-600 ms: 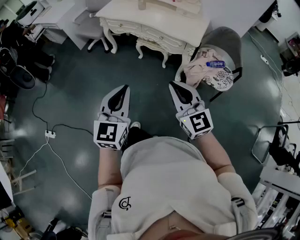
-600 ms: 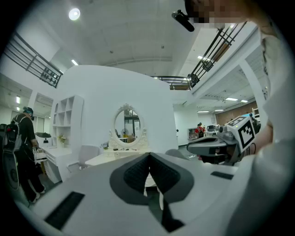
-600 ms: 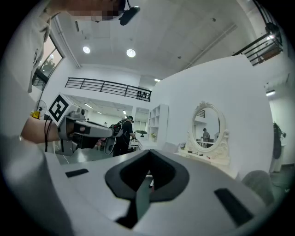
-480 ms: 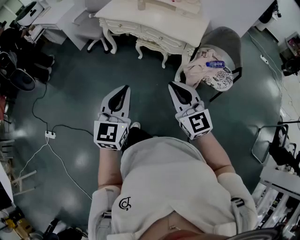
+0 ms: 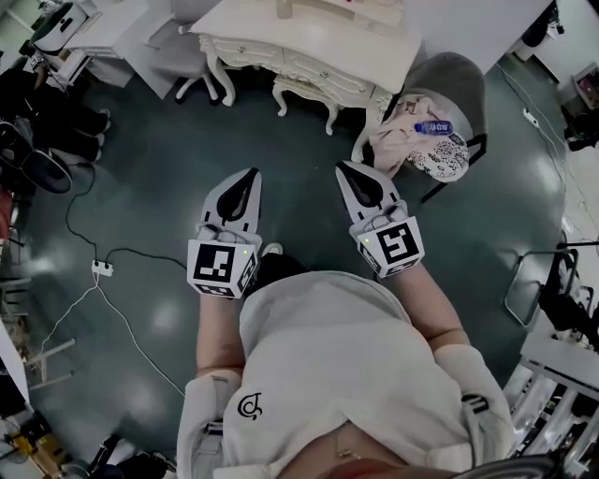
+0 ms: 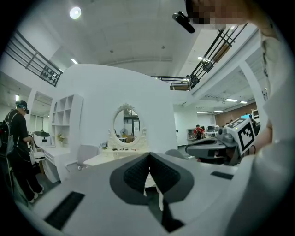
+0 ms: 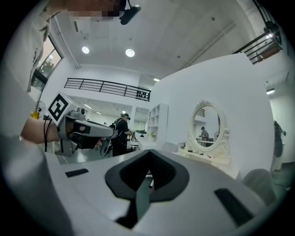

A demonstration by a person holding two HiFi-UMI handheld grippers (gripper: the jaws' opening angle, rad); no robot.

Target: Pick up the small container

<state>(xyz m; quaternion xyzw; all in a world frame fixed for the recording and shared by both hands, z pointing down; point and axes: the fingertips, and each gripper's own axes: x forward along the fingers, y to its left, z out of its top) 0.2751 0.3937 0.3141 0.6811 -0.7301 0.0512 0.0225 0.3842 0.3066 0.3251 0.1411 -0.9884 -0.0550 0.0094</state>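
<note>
I hold both grippers side by side at waist height above the dark floor. My left gripper (image 5: 248,174) is shut with nothing between its jaws, and so is my right gripper (image 5: 343,166). Both point toward a white ornate dressing table (image 5: 337,58) a step or two ahead. A small tan item (image 5: 283,9) stands on its top, cut by the frame edge. In the left gripper view the shut tips (image 6: 149,155) face the table's oval mirror (image 6: 127,123), with small items below it too small to tell. The right gripper view shows its shut tips (image 7: 148,152) and the same mirror (image 7: 207,122).
A grey chair (image 5: 447,86) right of the table holds crumpled clothes and a plastic bottle (image 5: 430,127). A white stool (image 5: 187,58) stands left of the table. A cable and power strip (image 5: 101,268) lie on the floor at left. A person (image 7: 119,133) stands by shelves.
</note>
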